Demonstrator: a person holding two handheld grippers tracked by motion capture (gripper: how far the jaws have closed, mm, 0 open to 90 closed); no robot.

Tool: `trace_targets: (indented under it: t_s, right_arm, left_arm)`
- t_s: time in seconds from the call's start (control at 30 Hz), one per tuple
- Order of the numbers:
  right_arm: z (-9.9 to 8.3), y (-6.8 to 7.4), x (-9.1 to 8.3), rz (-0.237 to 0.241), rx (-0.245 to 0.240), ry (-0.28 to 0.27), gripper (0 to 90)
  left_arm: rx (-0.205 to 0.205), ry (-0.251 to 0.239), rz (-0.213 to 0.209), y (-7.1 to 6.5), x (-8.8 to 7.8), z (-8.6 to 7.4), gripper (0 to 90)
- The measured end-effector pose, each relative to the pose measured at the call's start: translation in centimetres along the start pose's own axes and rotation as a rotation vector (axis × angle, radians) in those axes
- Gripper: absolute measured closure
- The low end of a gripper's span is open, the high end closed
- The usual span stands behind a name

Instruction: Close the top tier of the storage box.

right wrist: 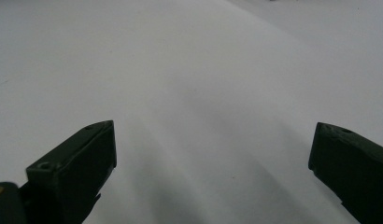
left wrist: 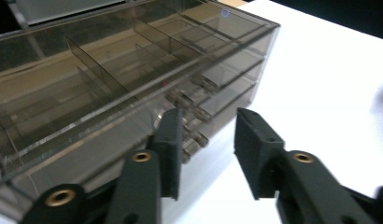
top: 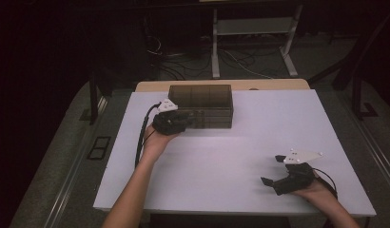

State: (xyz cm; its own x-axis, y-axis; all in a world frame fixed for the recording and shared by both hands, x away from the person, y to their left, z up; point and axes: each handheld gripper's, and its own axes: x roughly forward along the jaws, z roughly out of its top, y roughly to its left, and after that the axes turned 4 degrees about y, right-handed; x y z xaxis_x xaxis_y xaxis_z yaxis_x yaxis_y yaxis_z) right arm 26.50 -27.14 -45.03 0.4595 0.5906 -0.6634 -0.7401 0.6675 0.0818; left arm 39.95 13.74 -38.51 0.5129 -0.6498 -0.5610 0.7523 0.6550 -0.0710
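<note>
The drawer box (left wrist: 110,79) was glossy, smoke-tinted clear plastic. The table (top: 259,142) looked smooth, matt white. The left gripper (left wrist: 206,154) was matt black plastic.

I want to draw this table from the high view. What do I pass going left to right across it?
Left hand-held gripper → smoky clear drawer box → bare white tabletop → right hand-held gripper, with its jaws apart.

A smoky brown see-through drawer box (top: 200,102) stands on a white table (top: 259,142); the left hand-held gripper (left wrist: 206,135) is black.
</note>
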Motion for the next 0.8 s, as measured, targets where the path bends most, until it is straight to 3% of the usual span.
trace_targets:
  t_s: [0.13,0.4,0.8]
  right_arm:
    - [0.1,0.0,0.1,0.001,0.0,-0.001,0.4]
    - [0.1,-0.1,0.0,0.006,0.002,-0.004,0.4]
    - [0.1,-0.1,0.0,0.011,-0.004,-0.003,0.4]
  left_arm:
    - [-0.003,0.008,-0.036,-0.2,-1.0,-0.5,53.8]
    - [0.03,0.015,-0.066,-1.3,-2.5,-1.8,45.4]
    - [0.036,0.019,-0.071,-3.8,-3.9,-5.5,28.0]
